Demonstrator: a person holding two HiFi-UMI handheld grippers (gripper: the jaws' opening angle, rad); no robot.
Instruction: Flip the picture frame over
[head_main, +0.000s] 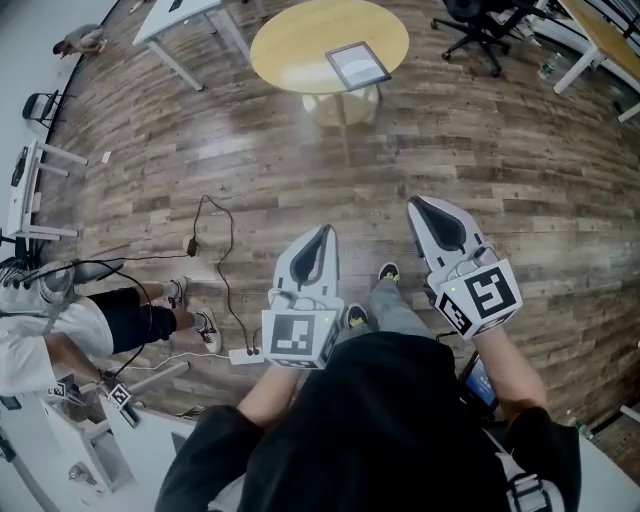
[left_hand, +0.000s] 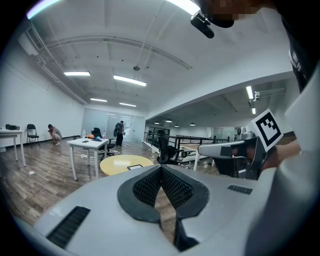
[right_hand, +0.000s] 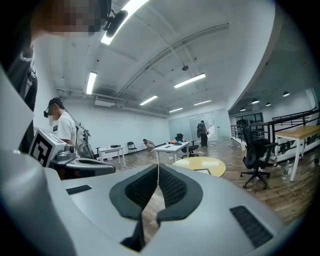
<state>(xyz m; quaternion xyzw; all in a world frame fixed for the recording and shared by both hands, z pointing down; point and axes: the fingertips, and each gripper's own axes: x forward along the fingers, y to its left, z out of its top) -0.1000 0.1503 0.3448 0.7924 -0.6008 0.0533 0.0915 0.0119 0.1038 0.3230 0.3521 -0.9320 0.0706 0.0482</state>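
The picture frame (head_main: 357, 65) lies flat on a round yellow table (head_main: 300, 40) far ahead across the wooden floor; it has a dark border and a pale middle. I hold both grippers close to my body, well short of the table. The left gripper (head_main: 322, 235) and the right gripper (head_main: 418, 207) both point toward it, jaws shut with nothing between them. The left gripper view has the table (left_hand: 117, 163) and frame (left_hand: 135, 167) just past the shut tips (left_hand: 161, 167). In the right gripper view the table (right_hand: 210, 163) stands beyond the shut tips (right_hand: 158, 166).
A white desk (head_main: 185, 20) stands left of the table and a black office chair (head_main: 480, 25) to its right. A cable and power strip (head_main: 215, 285) lie on the floor at my left. Another person (head_main: 60, 335) stands at the lower left.
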